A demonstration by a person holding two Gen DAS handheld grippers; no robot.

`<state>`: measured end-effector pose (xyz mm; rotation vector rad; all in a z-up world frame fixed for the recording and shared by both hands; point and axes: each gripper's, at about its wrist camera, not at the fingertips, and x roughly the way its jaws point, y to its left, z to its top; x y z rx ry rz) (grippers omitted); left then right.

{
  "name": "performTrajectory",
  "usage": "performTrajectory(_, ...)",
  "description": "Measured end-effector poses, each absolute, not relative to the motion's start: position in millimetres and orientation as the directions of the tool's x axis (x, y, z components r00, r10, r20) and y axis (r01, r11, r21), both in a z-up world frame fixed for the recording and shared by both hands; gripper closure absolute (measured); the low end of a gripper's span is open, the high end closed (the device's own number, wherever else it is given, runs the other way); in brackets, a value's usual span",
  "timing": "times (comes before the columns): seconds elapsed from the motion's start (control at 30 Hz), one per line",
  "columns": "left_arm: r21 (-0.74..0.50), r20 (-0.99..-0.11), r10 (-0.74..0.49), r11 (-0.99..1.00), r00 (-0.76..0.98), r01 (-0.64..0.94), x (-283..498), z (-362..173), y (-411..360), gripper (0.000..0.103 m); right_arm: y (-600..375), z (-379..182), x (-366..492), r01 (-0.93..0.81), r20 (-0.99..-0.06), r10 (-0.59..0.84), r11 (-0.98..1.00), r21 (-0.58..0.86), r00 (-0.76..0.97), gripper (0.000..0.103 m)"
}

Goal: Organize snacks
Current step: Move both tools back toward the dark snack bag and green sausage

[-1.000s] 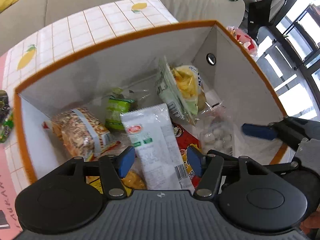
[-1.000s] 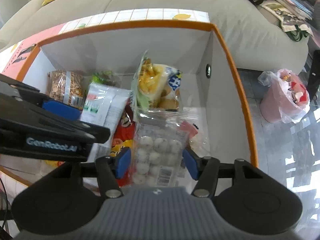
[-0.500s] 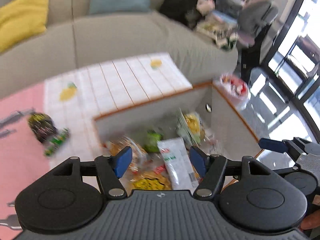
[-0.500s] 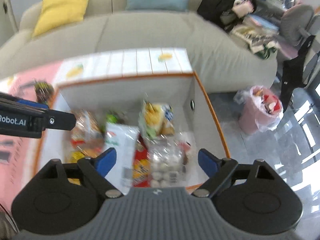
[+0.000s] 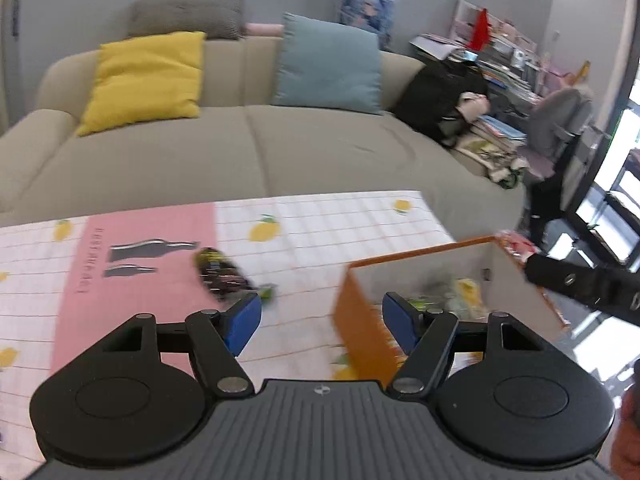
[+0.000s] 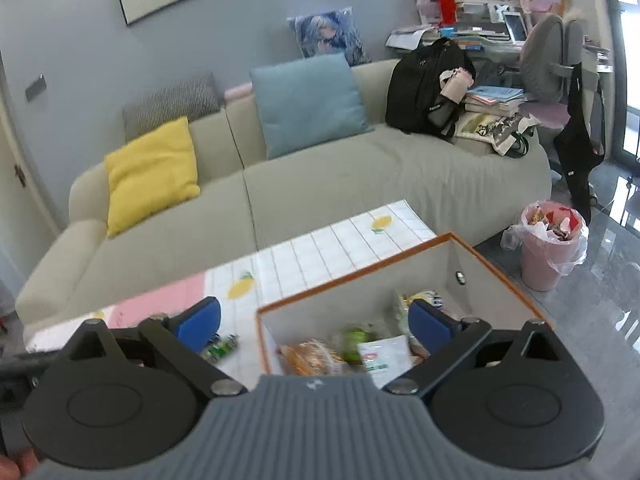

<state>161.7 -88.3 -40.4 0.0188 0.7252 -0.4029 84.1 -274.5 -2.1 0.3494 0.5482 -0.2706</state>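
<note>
1. The left gripper (image 5: 320,322) is held angled downward, its blue pads (image 5: 243,322) apart, the jaws just opened further, nothing between them.
2. The right gripper (image 6: 316,326) is spread wide, likewise emptied and tilted downward.

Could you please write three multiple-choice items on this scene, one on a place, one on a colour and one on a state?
1. Where does the dark snack packet lie?
A. in the box
B. on the tablecloth beside the box
C. on the sofa

2. What colour is the box rim?
A. orange
B. blue
C. green

3. How does the right gripper stand?
A. shut on a packet
B. open, empty
C. shut, empty

Answers:
1 B: it lies on the tablecloth, left of the box.
2 A: the rim is orange.
3 B: its jaws, which have just been opening, stand wide with nothing between them.
</note>
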Motion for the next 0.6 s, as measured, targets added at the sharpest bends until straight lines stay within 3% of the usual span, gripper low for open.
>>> performTrajectory(0.33, -0.078, -0.637, -0.253, 0.961, 0.728, 0.266, 165, -68, -23, 0.014, -219, -46, 98, 0.274, -0.489, -0.113, 0.923, 0.271, 0.865, 0.004)
performTrajectory(0.6, -0.102, -0.677, -0.232, 0.970, 0.699, 0.223, 179, -113, 6, 0.014, -181, -95, 120, 0.202, -0.525, -0.065, 0.957, 0.208, 0.849, 0.004)
